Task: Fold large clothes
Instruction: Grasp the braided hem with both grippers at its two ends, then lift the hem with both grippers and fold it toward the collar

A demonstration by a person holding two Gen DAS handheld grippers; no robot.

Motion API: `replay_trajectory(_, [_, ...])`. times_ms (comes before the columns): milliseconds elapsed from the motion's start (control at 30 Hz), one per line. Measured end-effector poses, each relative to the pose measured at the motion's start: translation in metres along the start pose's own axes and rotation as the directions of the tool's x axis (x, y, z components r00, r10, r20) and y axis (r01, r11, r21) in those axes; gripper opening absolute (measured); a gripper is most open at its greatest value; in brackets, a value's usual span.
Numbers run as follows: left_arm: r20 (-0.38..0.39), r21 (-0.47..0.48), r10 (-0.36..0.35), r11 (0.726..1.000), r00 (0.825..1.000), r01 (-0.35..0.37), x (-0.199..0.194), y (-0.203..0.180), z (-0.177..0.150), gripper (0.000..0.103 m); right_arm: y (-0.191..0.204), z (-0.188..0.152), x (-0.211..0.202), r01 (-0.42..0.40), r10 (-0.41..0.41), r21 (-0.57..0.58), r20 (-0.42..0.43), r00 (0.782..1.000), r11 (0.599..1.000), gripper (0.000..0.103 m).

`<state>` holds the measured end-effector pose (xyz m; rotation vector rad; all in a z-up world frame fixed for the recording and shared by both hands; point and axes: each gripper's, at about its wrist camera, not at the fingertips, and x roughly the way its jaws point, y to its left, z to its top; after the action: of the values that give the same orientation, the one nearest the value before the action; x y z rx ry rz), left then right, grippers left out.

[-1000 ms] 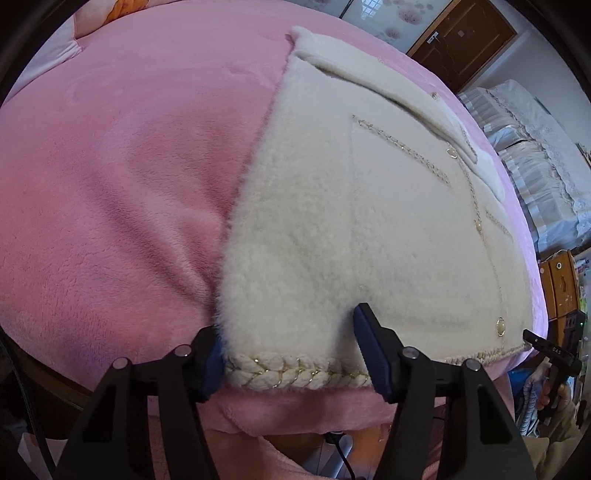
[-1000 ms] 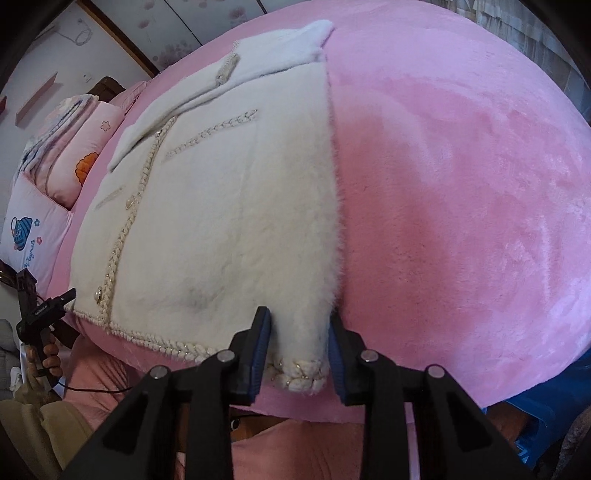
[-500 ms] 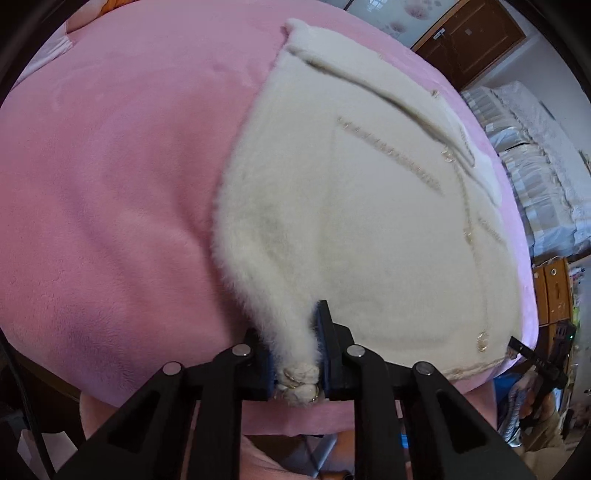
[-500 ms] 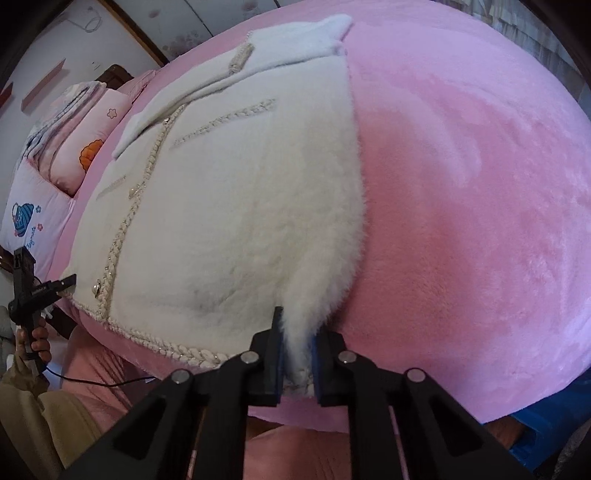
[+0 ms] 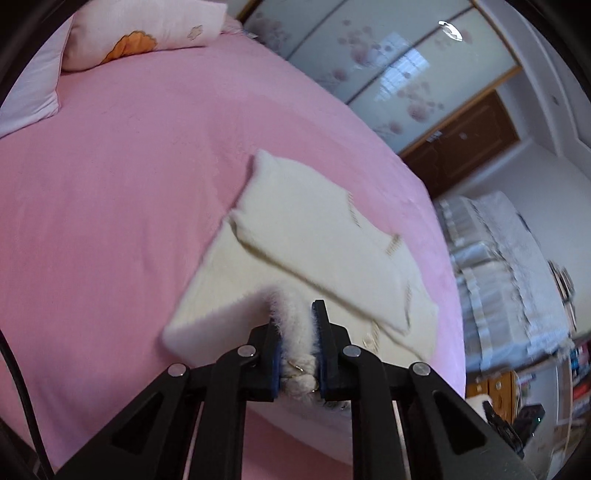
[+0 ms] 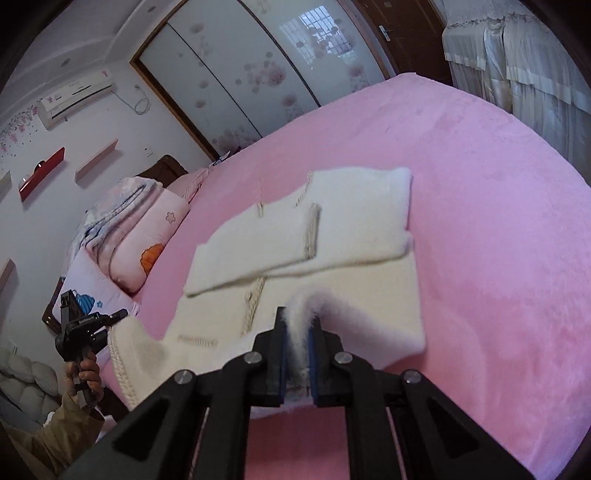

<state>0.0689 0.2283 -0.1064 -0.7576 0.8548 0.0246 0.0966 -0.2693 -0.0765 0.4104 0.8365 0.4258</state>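
A fluffy white jacket [image 5: 317,236] with braided gold trim lies on the pink bed, sleeves folded across its upper part. My left gripper [image 5: 298,354] is shut on the jacket's left hem corner and holds it lifted off the bed. My right gripper [image 6: 297,354] is shut on the right hem corner of the jacket [image 6: 351,229], also lifted. The lower part of the jacket rises toward both grippers. The left gripper also shows at the left of the right wrist view [image 6: 83,328], held by a hand with the hem hanging from it.
The pink bed cover [image 5: 110,184] spreads wide around the jacket. Pillows [image 5: 140,33] lie at the head of the bed, with folded bedding [image 6: 122,210] beside them. A wardrobe with sliding doors [image 6: 258,62] stands behind. Curtains [image 6: 517,55] hang at the right.
Both grippers, shut on the hem corners, have lifted them up off the bed and tilted upward, so the room and the whole jacket now show.
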Motion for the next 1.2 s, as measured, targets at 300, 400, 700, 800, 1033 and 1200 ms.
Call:
replay_trajectory(300, [-0.057,-0.056,0.237,0.969,0.97,-0.24,0.123,0.01,0.058,0.012,-0.06,0.063,0.116,0.179,-0.176,0.179,-0.035,0.984,0.967,0.008])
replay_trajectory(400, [-0.049,-0.031,0.269,0.962,0.962,-0.27,0.141,-0.002,0.073,0.012,-0.083,0.068,0.135,0.195,-0.189,0.261,-0.049,0.981,0.946,0.008])
replay_trajectory(700, [-0.016,-0.03,0.268,0.963,0.963,-0.268,0.148,-0.038,0.119,0.012,-0.082,0.104,0.147,0.185,-0.192,0.273,-0.001,0.981,0.944,0.008])
replay_trajectory(800, [0.009,-0.014,0.28,0.96,0.96,-0.28,0.16,-0.055,0.137,0.012,-0.078,0.129,0.153,0.193,-0.206,0.26,0.024,0.978,0.946,0.008])
replay_trajectory(1033, [0.005,-0.027,0.319,0.947,0.948,-0.319,0.21,-0.07,0.175,0.012,-0.082,0.179,0.201,0.234,-0.252,0.282,0.031,0.967,0.93,0.008])
replay_trajectory(1200, [-0.03,-0.055,0.333,0.941,0.942,-0.334,0.247,-0.066,0.193,0.013,-0.093,0.204,0.236,0.276,-0.292,0.297,0.011,0.956,0.914,0.007])
